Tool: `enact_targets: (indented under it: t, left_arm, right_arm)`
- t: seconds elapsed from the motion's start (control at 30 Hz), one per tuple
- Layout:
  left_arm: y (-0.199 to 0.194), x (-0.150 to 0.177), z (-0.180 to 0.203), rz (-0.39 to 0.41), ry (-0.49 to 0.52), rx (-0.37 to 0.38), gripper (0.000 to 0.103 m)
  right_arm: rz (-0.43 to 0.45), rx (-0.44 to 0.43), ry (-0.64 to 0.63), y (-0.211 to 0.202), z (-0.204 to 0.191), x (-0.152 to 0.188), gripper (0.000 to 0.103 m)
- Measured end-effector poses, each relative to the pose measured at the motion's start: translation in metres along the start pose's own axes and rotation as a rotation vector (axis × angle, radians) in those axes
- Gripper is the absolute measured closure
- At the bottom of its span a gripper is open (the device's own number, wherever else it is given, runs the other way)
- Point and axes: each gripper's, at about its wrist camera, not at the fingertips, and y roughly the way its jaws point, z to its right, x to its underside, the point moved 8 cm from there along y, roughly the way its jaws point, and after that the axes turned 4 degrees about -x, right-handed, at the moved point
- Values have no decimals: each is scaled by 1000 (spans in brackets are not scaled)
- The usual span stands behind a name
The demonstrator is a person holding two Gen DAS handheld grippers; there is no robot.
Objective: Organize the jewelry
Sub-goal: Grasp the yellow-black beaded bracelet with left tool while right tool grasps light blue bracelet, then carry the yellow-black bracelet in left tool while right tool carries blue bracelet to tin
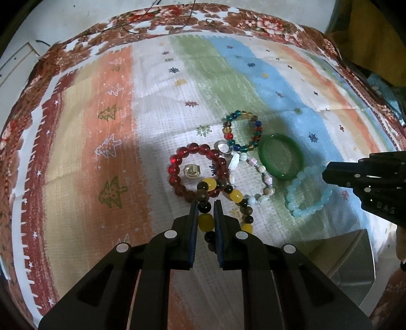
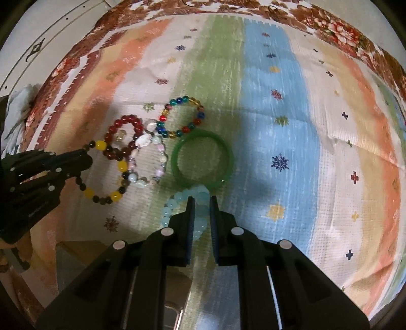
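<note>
Several bracelets lie together on the striped cloth. My left gripper is shut on the yellow-and-brown bead bracelet, with beads between its fingers. My right gripper is shut on the light blue bead bracelet, which also shows in the left wrist view. A red bead bracelet surrounds a small gold ring. A multicolour bead bracelet, a green bangle, a pale pink-and-white bead bracelet and a clear ring lie between them.
A metal box sits at the table's near edge, also under my right gripper. A floral brown cloth borders the striped cloth. Black wires lie at the far edge.
</note>
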Motion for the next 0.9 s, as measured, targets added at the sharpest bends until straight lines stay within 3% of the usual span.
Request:
enact_targets:
  t: [0.9]
  left_arm:
    - [-52, -2, 5, 112, -42, 28, 91]
  right_arm:
    - [106, -51, -10, -50, -17, 6, 90]
